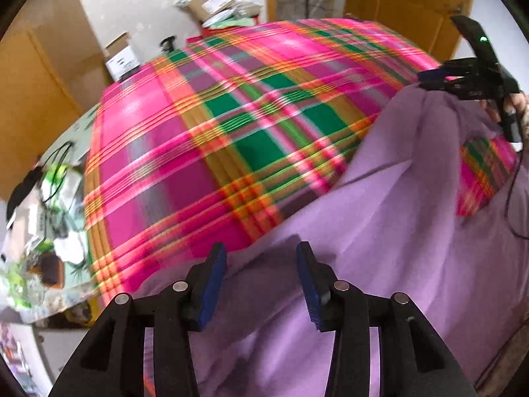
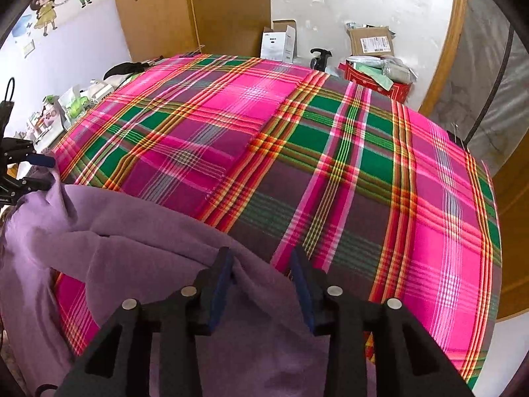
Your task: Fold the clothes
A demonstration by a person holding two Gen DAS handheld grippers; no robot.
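A lilac garment lies crumpled on the near part of a bed covered with a pink, green and orange plaid sheet. In the left wrist view my left gripper stands open over the garment's near edge; cloth lies under the gap and the pads do not press it. My right gripper shows at the upper right, at a raised corner of the cloth. In the right wrist view my right gripper is open over the garment, with a fold brushing its left finger. The left gripper sits at the left edge by another raised corner.
The plaid sheet stretches bare beyond the garment. Past the bed's far edge stand a white carton, a brown parcel and a red box of packets. A wooden wardrobe is behind, and a cluttered side table is on the left.
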